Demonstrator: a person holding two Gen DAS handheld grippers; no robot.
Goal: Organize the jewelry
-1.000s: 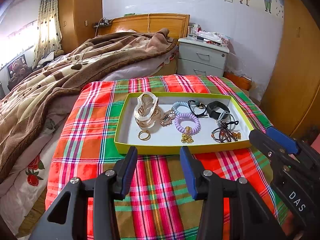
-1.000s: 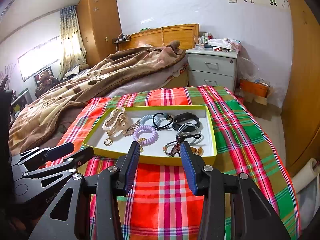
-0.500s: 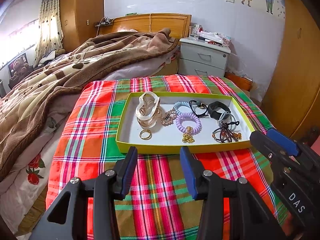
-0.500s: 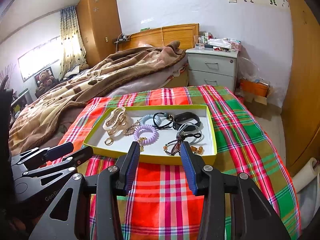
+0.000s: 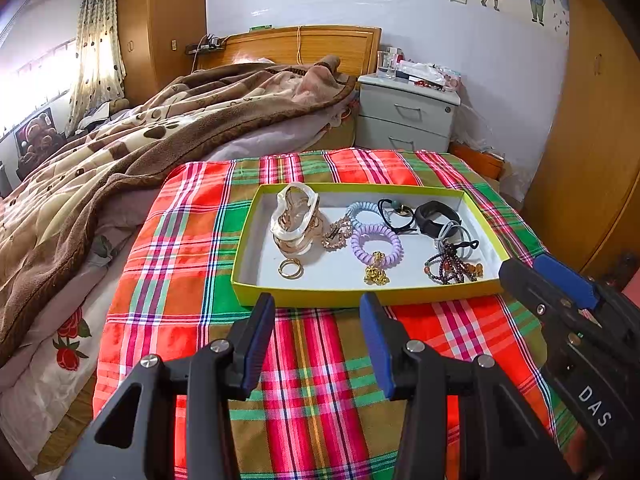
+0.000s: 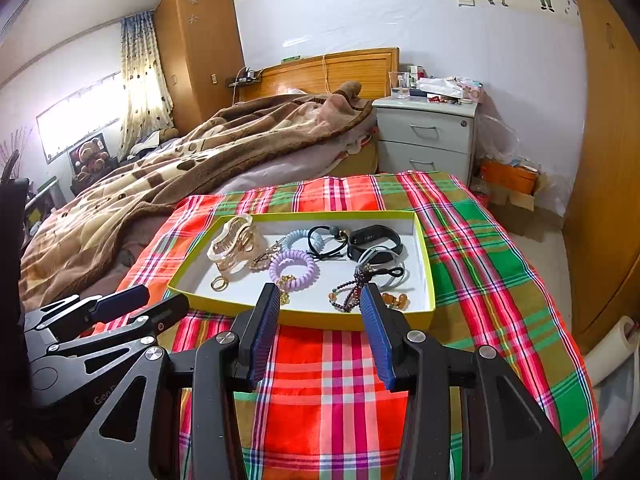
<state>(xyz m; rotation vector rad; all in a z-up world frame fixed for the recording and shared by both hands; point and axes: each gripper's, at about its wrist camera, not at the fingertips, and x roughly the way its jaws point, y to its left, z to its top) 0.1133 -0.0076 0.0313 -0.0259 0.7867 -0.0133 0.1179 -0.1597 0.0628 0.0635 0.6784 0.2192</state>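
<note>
Both my tools sit just short of the tray (image 5: 362,291), left tool (image 5: 316,308) and right tool (image 6: 318,300) each gaping wide with nothing in them. All the jewelry's inside the tray: gold ring (image 5: 291,268) near its front-left corner, purple coil (image 5: 376,240) mid-tray, beads (image 5: 450,268) front-right.

One yellow-rimmed tray (image 5: 256,248) sits mid-frame, holding two coil hair ties, one lilac (image 5: 376,242) and one pale blue (image 5: 360,210), plus one black elastic hair tie (image 5: 394,216), one black wristband (image 5: 434,216), one grey hair tie (image 5: 452,234) and one dark beaded bracelet (image 5: 446,266). At the tray's left lies one pile of pale and gold hair claws (image 5: 296,220) whose number cannot be told, with one gold ring (image 5: 291,269) below it. Lower in the frame are two hand-held grippers, left (image 5: 318,344) and right (image 6: 320,336).
</note>
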